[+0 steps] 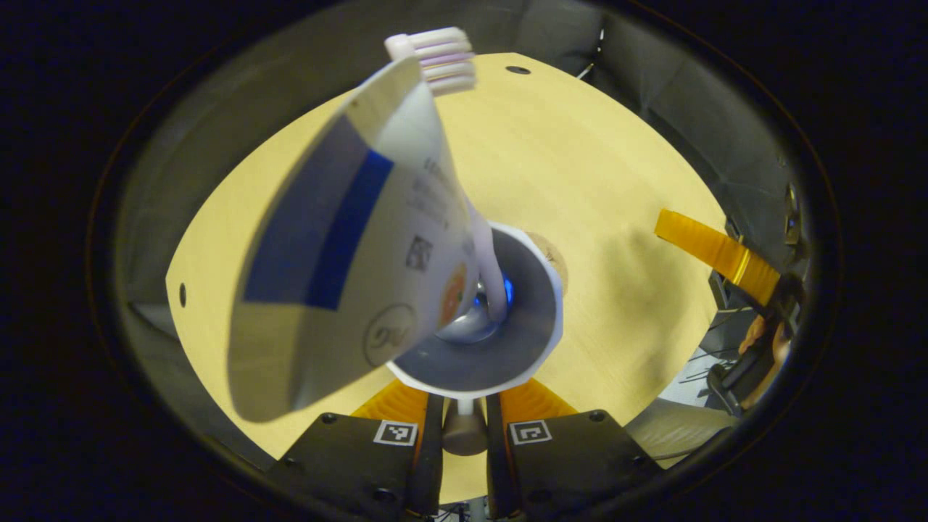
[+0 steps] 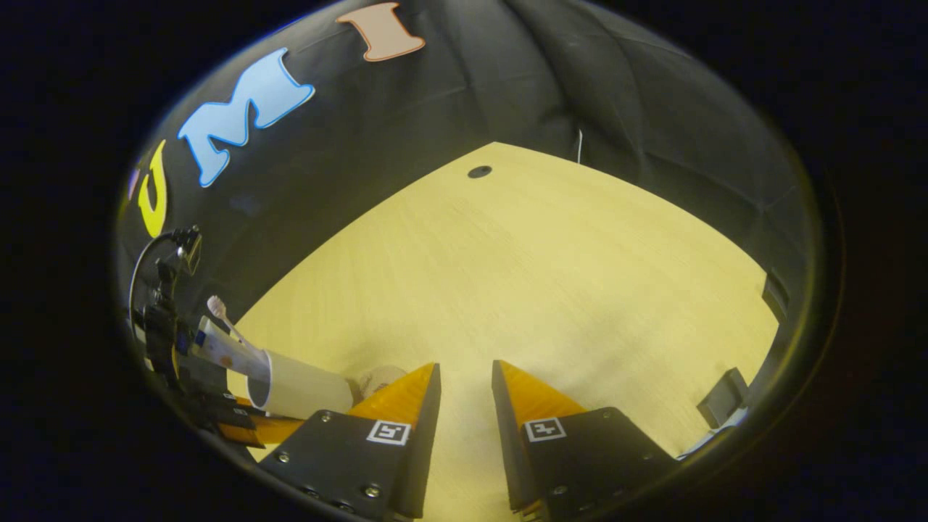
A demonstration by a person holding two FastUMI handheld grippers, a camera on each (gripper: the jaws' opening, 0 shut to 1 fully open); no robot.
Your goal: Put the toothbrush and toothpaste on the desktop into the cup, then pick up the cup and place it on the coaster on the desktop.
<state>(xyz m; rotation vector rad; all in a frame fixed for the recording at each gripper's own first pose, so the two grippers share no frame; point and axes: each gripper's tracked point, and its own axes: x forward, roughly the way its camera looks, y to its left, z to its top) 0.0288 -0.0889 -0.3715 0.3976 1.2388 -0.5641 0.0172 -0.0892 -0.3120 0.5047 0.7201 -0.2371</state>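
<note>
A: Two things are in the cup already; the toothbrush and the toothpaste both stand inside it, leaning to one side.

B: Who has the cup?

A: The left gripper has it; its two orange fingers sit close together on the near wall of the cup, one on each side, so I think they pinch it tight. In the right gripper view the cup looks tipped and up off the desk.

B: And the other one?

A: The right gripper has nothing; its fingers are a little way apart with bare desk between them; it waits well away from the cup.

B: Where does the cup go?

A: On the round cork coaster; it peeks out just behind the cup's rim; the cup is very near it.

B: How do we do it well?

A: Go slow; turn the cup straight so the tall toothpaste does not fall out; put the cup in the middle of the coaster; set it flat; then let go.
</note>
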